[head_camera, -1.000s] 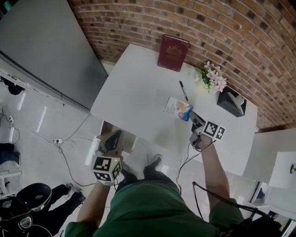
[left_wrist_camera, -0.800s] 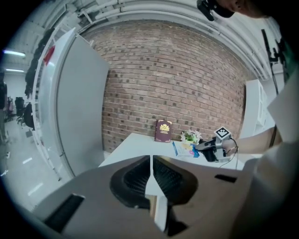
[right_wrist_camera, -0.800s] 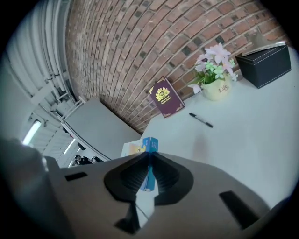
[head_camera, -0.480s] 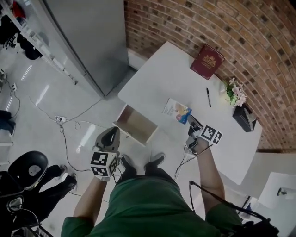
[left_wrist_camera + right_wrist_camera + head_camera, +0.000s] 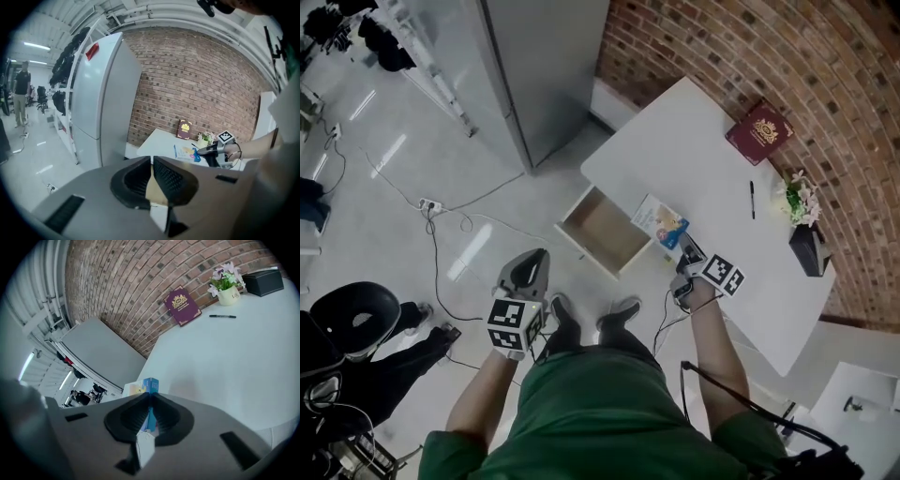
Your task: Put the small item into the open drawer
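In the head view the open drawer (image 5: 602, 234) juts from the white desk (image 5: 694, 159), its tan inside bare. The small item (image 5: 660, 221), a flat blue, white and yellow packet, hangs above the desk's near edge just right of the drawer. My right gripper (image 5: 682, 244) is shut on it. The right gripper view shows the packet's blue edge (image 5: 149, 385) pinched between that gripper's (image 5: 150, 404) pads. My left gripper (image 5: 530, 267) hangs over the floor, left of the drawer and apart from it. Its (image 5: 152, 161) jaws stand shut with nothing between them.
On the desk's far side lie a maroon book (image 5: 758, 132) and a pen (image 5: 751, 199), with a flower pot (image 5: 798, 199) and a black box (image 5: 811, 251). A grey cabinet (image 5: 534, 56) stands left of the desk. Cables (image 5: 441, 211) cross the floor. A black chair (image 5: 356, 319) is at lower left.
The view has pulled back from the desk and the whole drawer now shows. My left gripper has come away from the drawer's front, leftward. The right gripper still holds the packet.
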Tool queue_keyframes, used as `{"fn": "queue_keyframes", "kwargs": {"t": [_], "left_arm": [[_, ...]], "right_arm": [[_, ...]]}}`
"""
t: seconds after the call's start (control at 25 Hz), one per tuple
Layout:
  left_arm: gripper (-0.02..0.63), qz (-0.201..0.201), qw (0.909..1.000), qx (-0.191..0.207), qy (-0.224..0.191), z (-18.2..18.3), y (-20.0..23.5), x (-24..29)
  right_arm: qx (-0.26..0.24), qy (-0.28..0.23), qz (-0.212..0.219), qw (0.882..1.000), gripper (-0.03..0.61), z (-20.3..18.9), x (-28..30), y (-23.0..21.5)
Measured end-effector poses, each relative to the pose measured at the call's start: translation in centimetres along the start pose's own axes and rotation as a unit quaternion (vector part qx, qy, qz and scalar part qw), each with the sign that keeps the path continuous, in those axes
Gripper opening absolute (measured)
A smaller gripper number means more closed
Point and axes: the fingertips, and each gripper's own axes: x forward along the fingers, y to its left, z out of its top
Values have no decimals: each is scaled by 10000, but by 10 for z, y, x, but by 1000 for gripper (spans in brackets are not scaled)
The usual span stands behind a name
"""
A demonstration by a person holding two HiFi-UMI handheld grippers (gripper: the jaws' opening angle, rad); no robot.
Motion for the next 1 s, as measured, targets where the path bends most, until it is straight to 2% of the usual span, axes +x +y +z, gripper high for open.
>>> {"fn": "queue_keyframes", "kwargs": {"t": [0.2,0.4,0.76,1.0], "left_arm": [[12,134,9996,-149,-179,-7,31,-14],[12,213,9994,-228,-169,-23,56,-21],[12,397,9985,-279,270,-62,60,-10],[12,291,9971,-238,659,-88,38,11]], "right_arm": [[-14,-63,-71,10000,31,-20,11,20],[-75,-71,-180,9998,29,-44,24,35],[166,39,200,9997,31,-105,72,44],[420,151,-37,9990,31,-145,106,11]]}}
